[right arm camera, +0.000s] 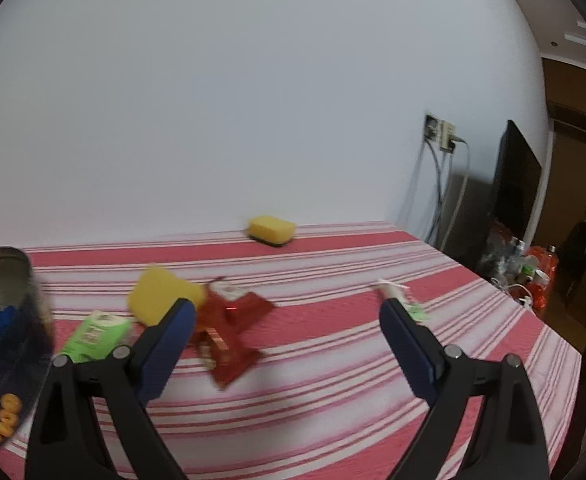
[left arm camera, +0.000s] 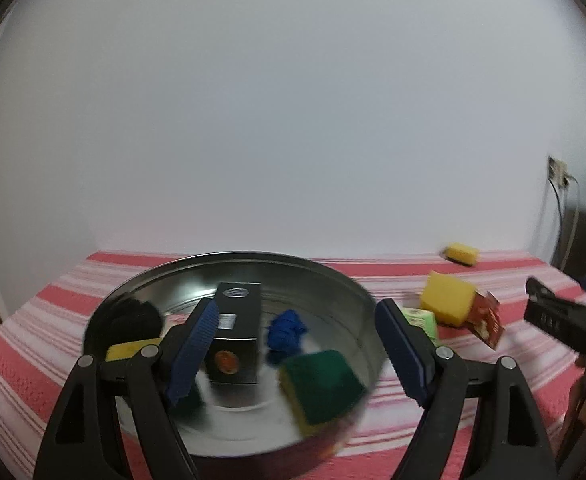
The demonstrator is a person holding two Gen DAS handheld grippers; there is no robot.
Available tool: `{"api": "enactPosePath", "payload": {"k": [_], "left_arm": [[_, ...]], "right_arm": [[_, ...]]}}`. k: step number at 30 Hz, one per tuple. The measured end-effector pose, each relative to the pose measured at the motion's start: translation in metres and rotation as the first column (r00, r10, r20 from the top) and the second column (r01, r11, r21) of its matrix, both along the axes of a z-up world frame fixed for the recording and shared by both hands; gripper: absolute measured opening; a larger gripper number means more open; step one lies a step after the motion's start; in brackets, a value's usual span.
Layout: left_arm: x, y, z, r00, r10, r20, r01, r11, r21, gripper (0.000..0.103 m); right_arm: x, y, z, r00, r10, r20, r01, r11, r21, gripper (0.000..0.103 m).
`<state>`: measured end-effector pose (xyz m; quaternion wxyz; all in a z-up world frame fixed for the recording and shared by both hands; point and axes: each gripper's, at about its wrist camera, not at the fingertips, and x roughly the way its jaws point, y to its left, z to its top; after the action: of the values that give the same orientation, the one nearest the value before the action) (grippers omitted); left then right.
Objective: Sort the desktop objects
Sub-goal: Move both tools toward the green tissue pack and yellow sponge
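My left gripper (left arm camera: 299, 312) hangs open over a round metal tin (left arm camera: 345, 280) on the red-striped cloth (right arm camera: 333, 380). The tin holds a black box (left arm camera: 237, 332), a crumpled blue cloth (left arm camera: 287, 330), a green-and-yellow sponge (left arm camera: 321, 384) and a dark round thing (left arm camera: 133, 320). My right gripper (right arm camera: 287, 312) is open above the cloth with nothing between its fingers. Just beyond it lies a red packet (right arm camera: 229, 332). A yellow sponge (right arm camera: 161, 296) and a green carton (right arm camera: 93, 334) lie to the packet's left. A small green-and-white sachet (right arm camera: 403, 300) shows behind the right finger.
Another yellow sponge (right arm camera: 271, 232) sits by the white wall at the back. The tin's dark outer wall (right arm camera: 1, 400) fills the right wrist view's left edge. Beyond the table's right edge are wall sockets with cables (right arm camera: 441, 132), a dark screen (right arm camera: 517, 176) and bottles (right arm camera: 521, 264).
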<state>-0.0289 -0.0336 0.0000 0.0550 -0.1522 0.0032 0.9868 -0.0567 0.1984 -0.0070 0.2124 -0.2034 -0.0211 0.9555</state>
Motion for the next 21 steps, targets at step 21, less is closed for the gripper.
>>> {"api": "enactPosePath", "payload": {"k": [21], "left_arm": [[-0.112, 0.179, -0.043, 0.907, -0.046, 0.419, 0.199, 0.923, -0.33, 0.082]], "right_arm": [[0.009, 0.085, 0.003, 0.996, -0.091, -0.008, 0.089, 0.987, -0.132, 0.095]]}}
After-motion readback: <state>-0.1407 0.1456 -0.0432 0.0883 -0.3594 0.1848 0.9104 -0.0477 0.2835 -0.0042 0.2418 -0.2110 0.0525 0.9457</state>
